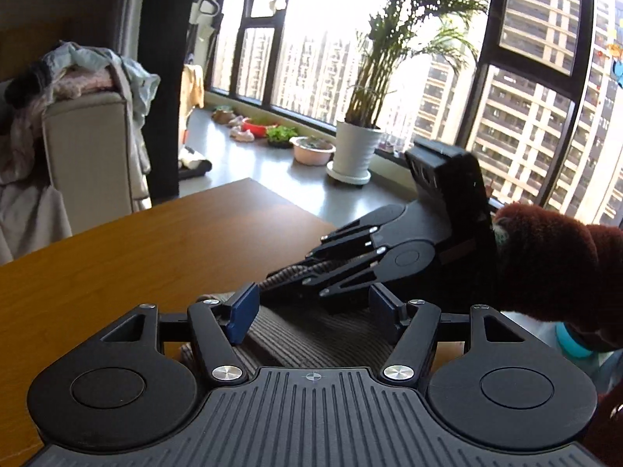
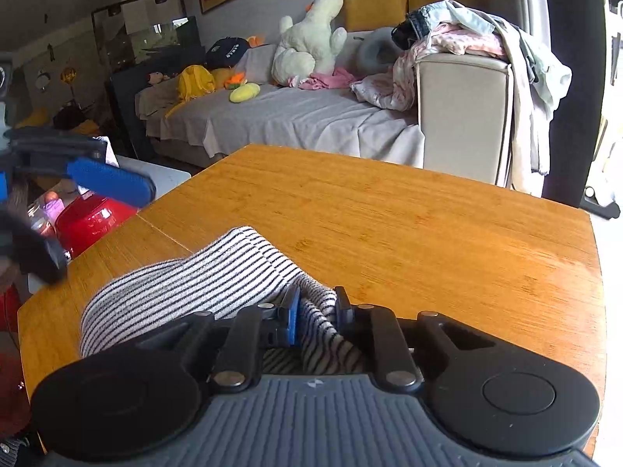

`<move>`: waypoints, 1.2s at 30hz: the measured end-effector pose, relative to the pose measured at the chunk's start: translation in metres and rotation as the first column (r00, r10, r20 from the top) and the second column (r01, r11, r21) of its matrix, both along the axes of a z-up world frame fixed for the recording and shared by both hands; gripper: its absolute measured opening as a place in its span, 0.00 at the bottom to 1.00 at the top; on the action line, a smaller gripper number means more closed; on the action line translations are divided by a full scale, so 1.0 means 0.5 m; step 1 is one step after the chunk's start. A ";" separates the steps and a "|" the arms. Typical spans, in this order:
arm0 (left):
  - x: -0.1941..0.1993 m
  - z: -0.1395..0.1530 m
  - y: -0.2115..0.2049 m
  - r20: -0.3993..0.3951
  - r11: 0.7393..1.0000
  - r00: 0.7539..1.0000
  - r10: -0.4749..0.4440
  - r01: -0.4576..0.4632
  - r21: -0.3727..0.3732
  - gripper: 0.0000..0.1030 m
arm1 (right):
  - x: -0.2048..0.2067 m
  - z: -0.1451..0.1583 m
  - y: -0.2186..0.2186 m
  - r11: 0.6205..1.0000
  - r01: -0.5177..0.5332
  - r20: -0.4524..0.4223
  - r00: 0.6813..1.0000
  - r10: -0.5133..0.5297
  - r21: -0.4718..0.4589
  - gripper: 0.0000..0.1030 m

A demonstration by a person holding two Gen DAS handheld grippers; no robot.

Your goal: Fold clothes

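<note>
A black-and-white striped garment (image 2: 187, 284) lies folded on the wooden table (image 2: 389, 225). My right gripper (image 2: 315, 311) is shut on a bunched edge of it at the near side. In the left wrist view the same garment (image 1: 311, 334) lies between the fingers of my left gripper (image 1: 311, 307), which is open just above it, blue pads apart. The right gripper (image 1: 296, 278) comes in from the right there, held by a hand in a brown sleeve, its fingers closed on the cloth. The open left gripper also shows in the right wrist view (image 2: 58, 214) at the left edge.
A sofa (image 2: 296, 116) with plush toys stands behind the table, clothes heaped on its armrest (image 2: 467, 43). A red object (image 2: 89, 218) sits beyond the table's left edge. A potted palm (image 1: 356, 151) and small pots line the window ledge.
</note>
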State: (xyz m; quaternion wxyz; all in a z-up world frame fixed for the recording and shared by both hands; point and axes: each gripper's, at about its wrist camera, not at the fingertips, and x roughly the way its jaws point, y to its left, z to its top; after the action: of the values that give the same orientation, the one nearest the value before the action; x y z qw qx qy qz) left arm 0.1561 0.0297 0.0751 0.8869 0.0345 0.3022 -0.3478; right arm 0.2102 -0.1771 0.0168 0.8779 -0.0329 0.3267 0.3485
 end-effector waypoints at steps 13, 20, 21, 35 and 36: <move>0.048 -0.087 -0.011 -0.078 0.992 0.993 0.091 -0.083 0.100 0.65 | -0.145 0.052 -0.138 0.979 0.197 0.050 0.979 -0.199 0.044 0.63; 0.048 -0.096 0.005 -0.109 0.992 0.988 0.105 -0.095 0.087 0.70 | -0.123 0.003 -0.139 0.958 0.229 -0.109 0.971 -0.213 0.175 0.32; 0.047 -0.098 0.008 -0.112 0.991 0.988 0.109 -0.099 0.086 0.70 | -0.126 0.019 -0.125 0.965 0.195 -0.065 0.980 -0.186 0.177 0.25; 0.014 -0.017 0.036 0.056 0.991 0.991 0.124 -0.127 0.044 0.72 | -0.063 -0.026 -0.048 0.962 0.267 0.066 0.962 -0.263 -0.060 0.30; 0.022 -0.009 0.026 0.068 0.992 0.991 0.117 -0.120 0.041 0.77 | -0.068 -0.023 -0.049 0.960 0.275 0.067 0.960 -0.271 -0.061 0.30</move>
State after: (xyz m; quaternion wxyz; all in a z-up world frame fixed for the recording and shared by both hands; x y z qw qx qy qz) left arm 0.1671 0.0426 0.0708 0.9144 0.0476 0.2822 -0.2863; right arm 0.1765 -0.2015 0.0051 0.9251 -0.0282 0.3142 0.2115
